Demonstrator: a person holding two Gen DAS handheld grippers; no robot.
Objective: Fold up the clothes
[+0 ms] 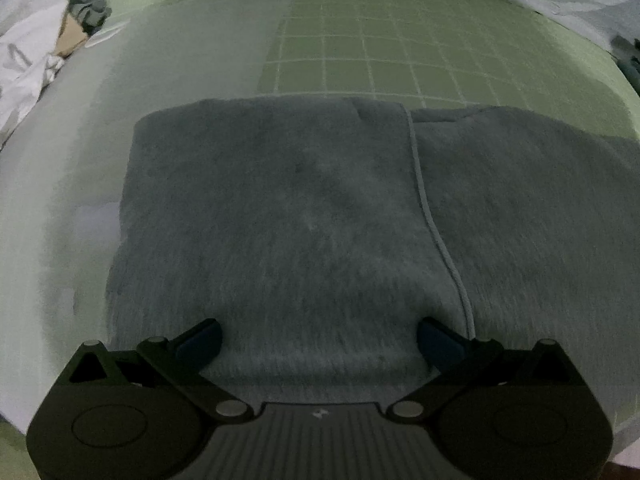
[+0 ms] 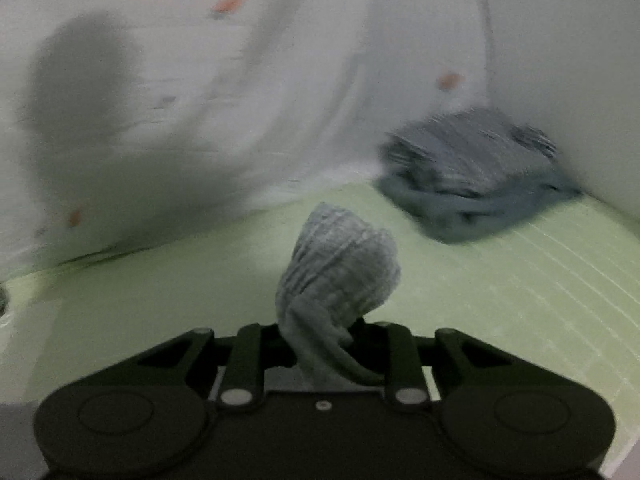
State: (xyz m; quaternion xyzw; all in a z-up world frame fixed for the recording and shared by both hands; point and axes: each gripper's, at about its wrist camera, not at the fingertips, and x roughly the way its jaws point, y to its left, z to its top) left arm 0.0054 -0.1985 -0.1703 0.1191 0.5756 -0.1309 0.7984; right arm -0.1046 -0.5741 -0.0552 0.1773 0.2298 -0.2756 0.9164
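Note:
In the left wrist view a grey fleece garment [image 1: 280, 208] lies flat on a green grid mat [image 1: 380, 60], part of it folded over, with a pale cord [image 1: 430, 216] running down its right side. My left gripper [image 1: 319, 328] hovers open just above the garment's near edge, with only cloth below its spread fingers. In the right wrist view my right gripper [image 2: 322, 344] is shut on a bunched corner of grey cloth [image 2: 340, 268], which sticks up between the fingers above the mat [image 2: 160, 300]. The picture is blurred by motion.
A stack of folded blue-grey clothes [image 2: 472, 172] sits at the mat's far right corner. A white sheet with orange marks [image 2: 240, 80] hangs behind it. Crumpled white cloth [image 1: 24, 60] lies at the far left of the left wrist view.

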